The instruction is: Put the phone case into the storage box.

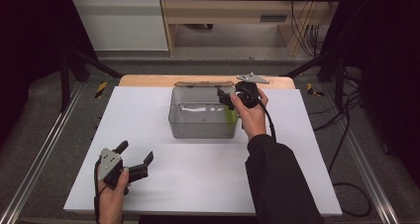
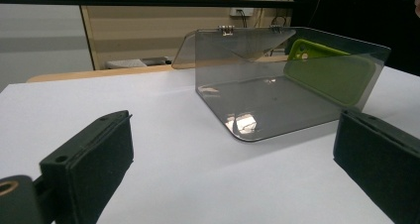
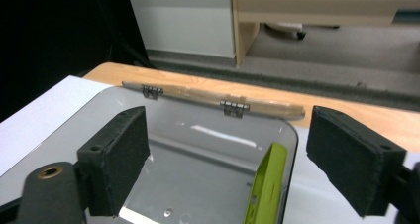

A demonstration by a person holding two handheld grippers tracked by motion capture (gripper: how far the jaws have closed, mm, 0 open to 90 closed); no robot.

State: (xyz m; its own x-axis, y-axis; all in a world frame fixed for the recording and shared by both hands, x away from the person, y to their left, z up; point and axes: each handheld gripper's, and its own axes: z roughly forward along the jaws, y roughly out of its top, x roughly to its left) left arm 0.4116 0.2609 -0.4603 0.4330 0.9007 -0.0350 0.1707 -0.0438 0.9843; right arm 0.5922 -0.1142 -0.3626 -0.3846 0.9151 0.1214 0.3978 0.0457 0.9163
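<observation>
1. Hand-held gripper, right (image 1: pixel 229 96), high view: over the right end of the smoky clear box (image 1: pixel 198 127) near the far edge of the worktop (image 1: pixel 148 184), jaws spread. Lime-green phone case (image 1: pixel 231 116) stands on edge inside, against the right wall. Lid (image 1: pixel 204 84) folded back behind the box. Left hand-held gripper (image 1: pixel 134 153) at the near left corner, jaws apart, empty.

2. Left gripper view: both pads wide, bare worktop between. Box (image 2: pixel 257 102) ahead; case (image 2: pixel 332 75) leaning on its right wall.

3. Right gripper view: jaws released, nothing pressed between the pads; case (image 3: pixel 265 189) below them, tilted against the wall, free of the pads. Hinges (image 3: pixel 234 108) and open lid (image 3: pixel 213 96) beyond.

4. Status, judged: case deposited in the box and let go. Remaining: withdraw the right hand-held gripper, probably close the lid.
</observation>
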